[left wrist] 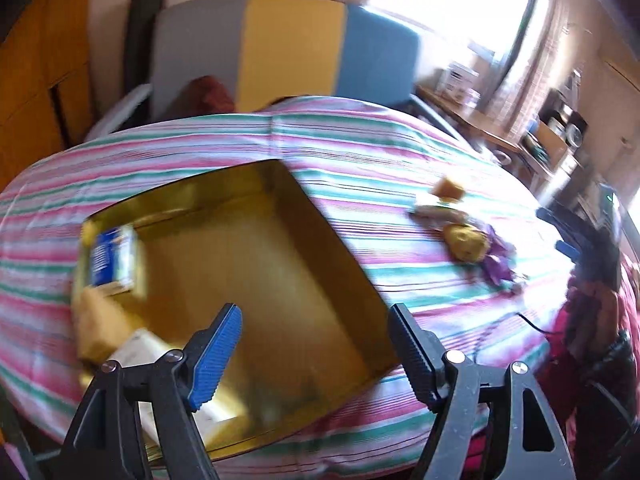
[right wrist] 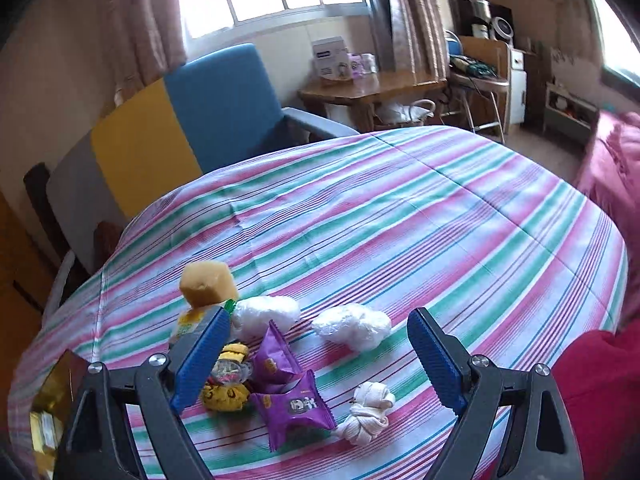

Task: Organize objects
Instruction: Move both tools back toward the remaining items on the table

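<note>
A gold open box (left wrist: 320,240) lies on the striped tablecloth (left wrist: 360,144). It holds a blue packet (left wrist: 110,258), beige packets (left wrist: 100,320) and a white carton (left wrist: 140,350) along its left side. My left gripper (left wrist: 316,320) hangs open over the box's near part with nothing between its fingers. My right gripper (right wrist: 320,344) stands open above a heap of loose things: two purple packets (right wrist: 296,404), a yellow packet (right wrist: 224,396), a knotted white cloth (right wrist: 368,412), two white crumpled wads (right wrist: 352,326) and a tan block (right wrist: 206,284). Nothing is held.
The box's corner (right wrist: 52,396) shows at the left of the right wrist view. A grey, yellow and blue chair (right wrist: 192,120) stands behind the table, with a wooden desk (right wrist: 372,88) by the window. Red fabric (right wrist: 592,380) lies at the right edge.
</note>
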